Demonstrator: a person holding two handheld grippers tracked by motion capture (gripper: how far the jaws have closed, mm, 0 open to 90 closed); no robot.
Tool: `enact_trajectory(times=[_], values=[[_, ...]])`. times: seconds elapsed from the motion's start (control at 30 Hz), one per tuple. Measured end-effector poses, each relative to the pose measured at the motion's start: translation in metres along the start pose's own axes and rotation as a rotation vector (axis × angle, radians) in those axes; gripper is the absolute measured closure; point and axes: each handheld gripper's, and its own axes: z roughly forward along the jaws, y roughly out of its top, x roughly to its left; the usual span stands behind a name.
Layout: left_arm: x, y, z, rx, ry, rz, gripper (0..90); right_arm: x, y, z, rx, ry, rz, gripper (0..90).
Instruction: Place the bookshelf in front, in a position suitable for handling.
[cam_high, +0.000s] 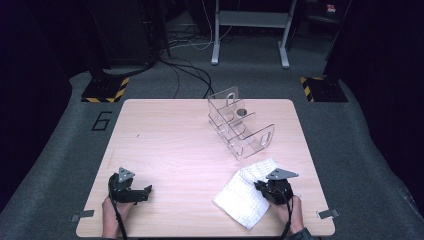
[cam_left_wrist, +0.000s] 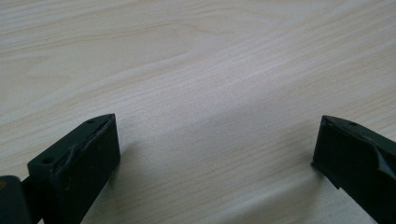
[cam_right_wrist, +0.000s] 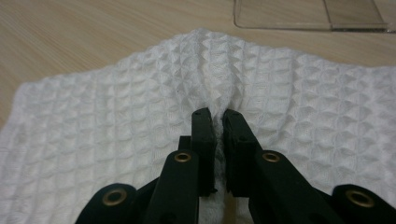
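Observation:
A white waffle-weave cloth (cam_high: 245, 192) lies on the wooden table (cam_high: 175, 145) near its front right. My right gripper (cam_high: 261, 187) rests at the cloth's right side. In the right gripper view the cloth (cam_right_wrist: 116, 121) bunches into a ridge, and my right gripper (cam_right_wrist: 218, 116) is shut on that pinched fold. My left gripper (cam_high: 146, 191) sits at the front left over bare wood. In the left gripper view my left gripper (cam_left_wrist: 215, 140) stands open, with only tabletop between its fingers.
A clear acrylic rack (cam_high: 240, 127) with several upright dividers stands at the back right of the table, just beyond the cloth; its base (cam_right_wrist: 308, 14) shows in the right gripper view. A person's hands (cam_high: 112, 217) hold both grippers at the front edge.

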Motion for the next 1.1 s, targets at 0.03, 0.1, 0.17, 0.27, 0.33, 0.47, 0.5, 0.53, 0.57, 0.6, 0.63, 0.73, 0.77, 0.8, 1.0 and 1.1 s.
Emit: enact_trajectory(times=[0.03,0.1,0.17,0.27,0.33,0.47,0.5,0.53,0.57,0.6,0.63,0.73,0.77,0.8,1.0,1.1], values=[[0.0,0.0,0.0,0.0,0.0,0.0,0.4,0.0,0.0,0.0,0.0,0.0,0.0,84.2],[0.0,0.0,0.0,0.0,0.0,0.0,0.4,0.004,0.004,-0.01,-0.044,0.028,0.011,84.3],[0.0,0.0,0.0,0.0,0.0,0.0,0.4,0.007,0.008,-0.017,-0.065,0.036,-0.003,84.3],[0.0,0.0,0.0,0.0,0.0,0.001,0.4,0.014,0.014,-0.024,-0.094,0.065,-0.01,84.3],[0.0,0.0,0.0,0.0,0.0,0.0,0.4,0.017,0.017,-0.025,-0.104,0.07,-0.015,84.3],[0.0,0.0,0.0,0.0,0.0,0.0,0.5,0.032,0.032,-0.03,-0.133,0.116,-0.046,84.3],[0.0,0.0,0.0,0.0,0.0,0.0,0.5,0.036,0.036,-0.03,-0.142,0.12,-0.052,84.3],[0.0,0.0,0.0,0.0,0.0,0.0,0.5,0.038,0.04,-0.03,-0.149,0.13,-0.066,84.3],[0.0,0.0,0.0,0.0,0.0,0.001,0.5,0.041,0.044,-0.03,-0.153,0.141,-0.075,84.3],[0.0,0.0,0.0,0.0,0.0,0.001,0.5,0.044,0.047,-0.03,-0.159,0.144,-0.079,84.3],[0.0,0.0,0.0,0.0,0.0,0.001,0.5,0.047,0.051,-0.029,-0.169,0.151,-0.087,84.3],[0.0,0.0,0.0,0.0,0.0,0.0,0.5,0.052,0.06,-0.027,-0.18,0.169,-0.101,84.3],[0.0,0.0,0.0,0.0,0.0,0.001,0.5,0.055,0.063,-0.026,-0.184,0.174,-0.114,84.3],[0.0,0.0,0.0,0.0,0.0,0.001,0.5,0.061,0.071,-0.023,-0.193,0.185,-0.13,84.3],[0.0,0.0,0.0,0.0,-0.001,0.001,0.5,0.076,0.093,-0.012,-0.227,0.234,-0.166,84.3],[0.0,0.0,0.0,0.0,0.0,0.001,0.5,0.081,0.1,-0.006,-0.237,0.256,-0.164,84.3]])
